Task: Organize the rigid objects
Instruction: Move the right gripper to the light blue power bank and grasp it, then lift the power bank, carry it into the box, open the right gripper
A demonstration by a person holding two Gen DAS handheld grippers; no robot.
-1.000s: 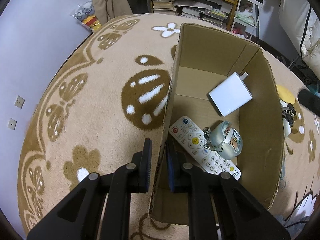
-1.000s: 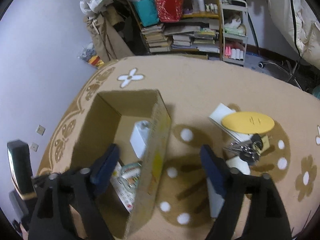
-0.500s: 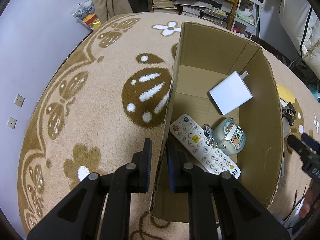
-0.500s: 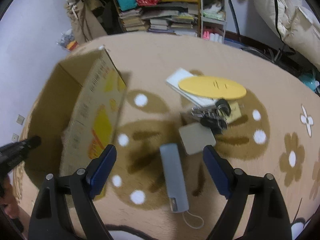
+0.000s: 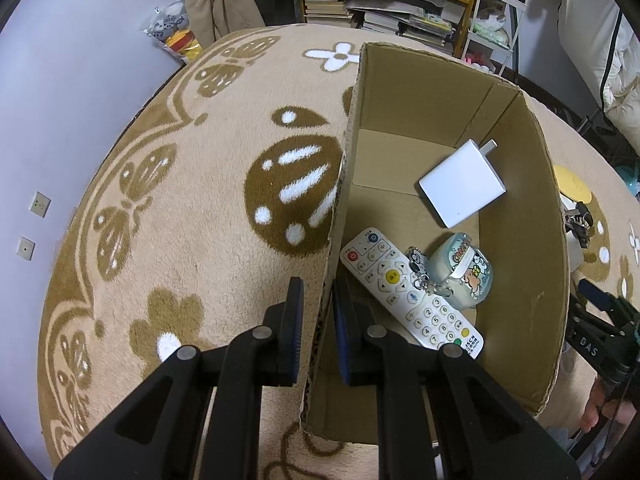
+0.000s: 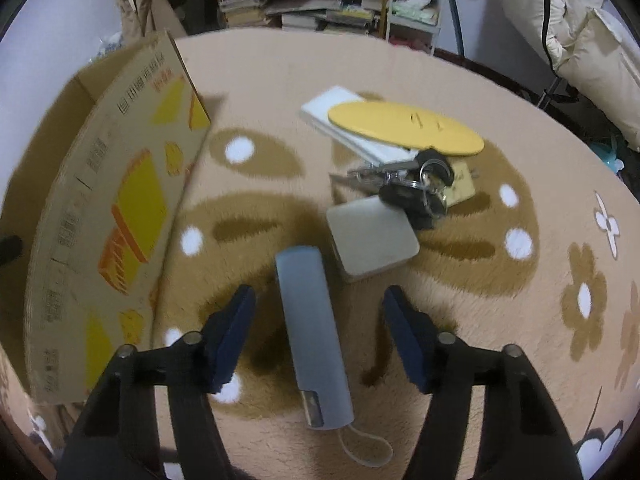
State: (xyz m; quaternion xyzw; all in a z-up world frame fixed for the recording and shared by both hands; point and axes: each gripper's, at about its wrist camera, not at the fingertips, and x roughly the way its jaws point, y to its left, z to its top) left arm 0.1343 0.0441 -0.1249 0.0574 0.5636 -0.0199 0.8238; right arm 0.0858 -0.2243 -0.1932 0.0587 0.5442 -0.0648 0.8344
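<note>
the left gripper (image 5: 317, 322) has its jaws clamped on the near wall of the cardboard box (image 5: 520, 216), steadying it on the rug (image 5: 180, 220). the right gripper (image 6: 318, 338) straddles the grey-blue power bank (image 6: 314, 332), lying just right of the box; its jaws have just been closing, pads not yet touching. best to centre on the bank's long sides, avoid its cord loop (image 6: 366, 450), and squeeze before lifting.

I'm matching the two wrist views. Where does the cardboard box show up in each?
Left wrist: cardboard box fills centre-right, its near wall clamped by the left gripper.
Right wrist: its printed outer wall stands at the left edge.
Shared landmark: yellow oval disc.
</note>
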